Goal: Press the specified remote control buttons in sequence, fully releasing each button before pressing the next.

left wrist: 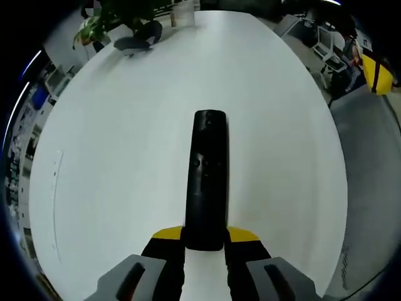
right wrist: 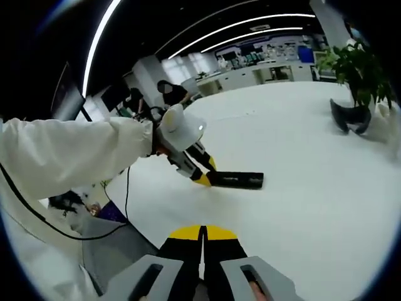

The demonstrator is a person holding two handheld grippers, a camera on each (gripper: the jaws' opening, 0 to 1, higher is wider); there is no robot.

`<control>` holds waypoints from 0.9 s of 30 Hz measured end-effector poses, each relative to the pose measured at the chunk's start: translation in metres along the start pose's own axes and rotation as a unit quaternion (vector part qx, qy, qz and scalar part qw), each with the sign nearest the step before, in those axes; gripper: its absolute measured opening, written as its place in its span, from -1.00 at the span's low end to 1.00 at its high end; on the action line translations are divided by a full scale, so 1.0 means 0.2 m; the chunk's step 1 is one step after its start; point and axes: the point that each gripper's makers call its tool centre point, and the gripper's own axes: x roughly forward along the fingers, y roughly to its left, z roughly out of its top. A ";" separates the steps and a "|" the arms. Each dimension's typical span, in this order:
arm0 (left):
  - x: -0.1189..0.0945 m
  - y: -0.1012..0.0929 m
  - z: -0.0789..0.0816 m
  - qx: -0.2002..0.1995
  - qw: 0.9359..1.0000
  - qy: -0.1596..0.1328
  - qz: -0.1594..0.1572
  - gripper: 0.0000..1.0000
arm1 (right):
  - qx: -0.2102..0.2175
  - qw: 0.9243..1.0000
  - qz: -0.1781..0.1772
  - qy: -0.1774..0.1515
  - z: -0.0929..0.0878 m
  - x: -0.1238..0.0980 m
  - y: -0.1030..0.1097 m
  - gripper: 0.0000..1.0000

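White oval table [left wrist: 113, 163], large, in an open-plan office with ceiling light strips and desks behind. Item: black remote control [left wrist: 207, 179], slim bar form, lying flat on the table away from its edges, long axis running straight ahead of the left gripper [left wrist: 205, 241]. No brand, label or legible writing can be made out on it; two small round buttons sit side by side near mid-length, other markings too dark to read. Left gripper: yellow-tipped black fingers [left wrist: 166, 235] stand one on each side of the remote's near end, clamped on it. In the right gripper view the same remote [right wrist: 235, 180] lies on the table with the left gripper [right wrist: 202, 179] at its left end, held by a person's white sleeve [right wrist: 69, 157]; a black cable hangs below the sleeve. Right gripper [right wrist: 202, 235]: yellow-tipped fingers pressed together, holding nothing, poised above the table's near edge and well apart from the remote. Far end of the table: potted green plant [left wrist: 103, 22] and a dark curved object [left wrist: 139, 37] beside it, kind not determinable. People stand in the background beyond the table.
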 end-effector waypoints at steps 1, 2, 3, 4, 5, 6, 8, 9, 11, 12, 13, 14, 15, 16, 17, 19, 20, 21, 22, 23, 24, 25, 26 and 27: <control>0.00 -0.01 0.00 0.000 1.000 -0.002 0.000 -0.56 | 0.000 1.000 0.002 0.003 -0.01 0.00 0.00 -1.00; 0.00 -0.03 0.00 -0.001 1.000 -0.004 0.000 -0.56 | 0.001 1.000 0.003 0.005 -0.01 0.00 0.01 -1.00; 0.00 -0.04 0.00 -0.002 1.000 -0.004 0.000 -0.56 | 0.001 1.000 0.005 0.006 -0.02 0.00 0.01 -1.00; 0.00 -0.06 0.00 0.000 1.000 -0.005 0.000 -0.56 | -0.001 1.000 0.006 0.008 -0.02 0.01 0.02 -1.00; 0.00 -0.07 0.00 0.001 1.000 -0.006 0.000 -0.56 | -0.003 1.000 0.007 0.009 -0.02 0.00 0.03 -1.00; 0.00 -0.08 0.00 0.000 1.000 -0.007 -0.001 -0.56 | -0.005 1.000 0.007 0.011 -0.03 0.01 0.03 -1.00; 0.00 -0.09 0.00 -0.001 1.000 -0.010 -0.001 -0.56 | -0.009 1.000 0.007 0.013 -0.03 0.01 0.04 -1.00; -0.01 -0.11 -0.01 -0.002 1.000 -0.012 0.000 -0.56 | -0.010 1.000 0.007 0.014 -0.03 0.01 0.04 -1.00; -0.01 -0.13 -0.01 -0.003 1.000 -0.012 0.000 -0.56 | -0.012 1.000 0.007 0.015 -0.03 0.01 0.04 -1.00; -0.01 -0.14 -0.01 -0.001 1.000 -0.013 0.000 -0.56 | -0.012 1.000 0.006 0.016 -0.03 0.01 0.04 -1.00; -0.01 -0.15 -0.01 0.001 1.000 -0.012 -0.001 -0.56 | -0.012 1.000 0.004 0.018 -0.04 0.01 0.04 -1.00; -0.01 -0.16 -0.01 0.001 1.000 -0.013 -0.001 -0.56 | -0.013 1.000 0.003 0.019 -0.04 0.01 0.04 -1.00; -0.01 -0.17 -0.01 0.001 1.000 -0.014 -0.002 -0.56 | -0.014 1.000 0.003 0.019 -0.04 0.01 0.04 -1.00; -0.01 -0.17 -0.01 0.001 1.000 -0.014 -0.002 -0.56 | -0.015 1.000 0.002 0.020 -0.04 0.01 0.03 -1.00; -0.01 -0.18 -0.01 0.001 1.000 -0.015 -0.002 -0.56 | -0.015 1.000 0.001 0.021 -0.05 0.01 0.03 -1.00; -0.02 -0.21 -0.01 0.003 1.000 -0.015 -0.002 -0.56 | -0.015 1.000 0.000 0.025 -0.06 0.01 0.03 -1.00; -0.02 -0.22 -0.01 0.004 1.000 -0.015 -0.002 -0.56 | -0.015 1.000 0.000 0.026 -0.06 0.01 0.03 -1.00; -0.02 -0.23 -0.01 0.004 1.000 -0.015 -0.003 -0.56 | -0.014 0.999 -0.001 0.029 -0.06 0.01 0.03 -1.00; -0.02 -0.24 -0.01 0.005 1.000 -0.014 -0.003 -0.56 | -0.014 0.999 -0.001 0.032 -0.07 0.02 0.03 -1.00; -0.02 -0.26 -0.01 0.006 1.000 -0.013 -0.003 -0.56 | -0.011 0.999 -0.006 0.039 -0.08 0.02 0.02 -1.00; -0.02 -0.27 -0.02 0.007 1.000 -0.013 -0.003 -0.56 | -0.012 0.999 -0.006 0.041 -0.08 0.02 0.02 -1.00; -0.02 -0.28 -0.02 0.009 1.000 -0.012 -0.004 -0.56 | -0.013 0.999 -0.004 0.042 -0.09 0.02 0.03 -1.00; -0.02 -0.29 -0.02 0.010 1.000 -0.012 -0.004 -0.56 | -0.013 0.999 -0.003 0.044 -0.09 0.02 0.03 -1.00; -0.02 -0.30 -0.02 0.010 1.000 -0.012 -0.005 -0.56 | -0.013 0.999 -0.004 0.046 -0.09 0.02 0.03 -1.00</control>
